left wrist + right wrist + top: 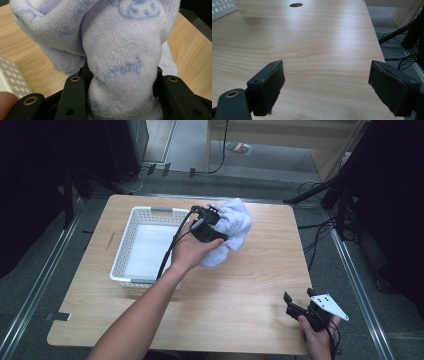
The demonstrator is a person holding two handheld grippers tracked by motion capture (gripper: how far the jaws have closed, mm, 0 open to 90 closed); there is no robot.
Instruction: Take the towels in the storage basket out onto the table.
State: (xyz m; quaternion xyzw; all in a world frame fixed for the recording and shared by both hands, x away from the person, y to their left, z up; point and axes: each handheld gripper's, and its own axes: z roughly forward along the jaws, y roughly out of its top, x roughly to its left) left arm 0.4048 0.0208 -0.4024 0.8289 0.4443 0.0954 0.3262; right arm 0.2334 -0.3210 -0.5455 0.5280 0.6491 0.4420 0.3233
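- Towel point(234, 227) is hanging bunched from our left gripper point(212, 222), up off the table point(260, 285) and just beside the far right corner of the basket point(131, 227).
- Jaws of the left gripper are pinching a thick fold of the towel; in the left gripper view the cloth point(120, 62) is bulging up between them and spilling over both sides.
- We are keeping our right gripper point(300, 307) parked near the table's near right corner, jaws spread wide with nothing between them and bare wood ahead of them point(324, 75).
- Risk: we are only gripping one fold, so the wad could slip out if we swing fast toward the basket.
- Risk: loose ends are dangling below the hand; we judge they could snag on the basket rim or drape over its wall instead of dropping inside.
- Risk: cloth is covering most of the left gripper's own view, so we are aiming nearly blind from that camera.
- Risk: the basket looks light, and a dragging towel could shove it along the table.
- Look: the towel is pale lilac-white terry, fluffy, with faint blue printed doodles and some lettering; it's crumpled into a soft lump, not folded.
- Handling guess: it's limp and will be sagging wherever we aren't holding it.
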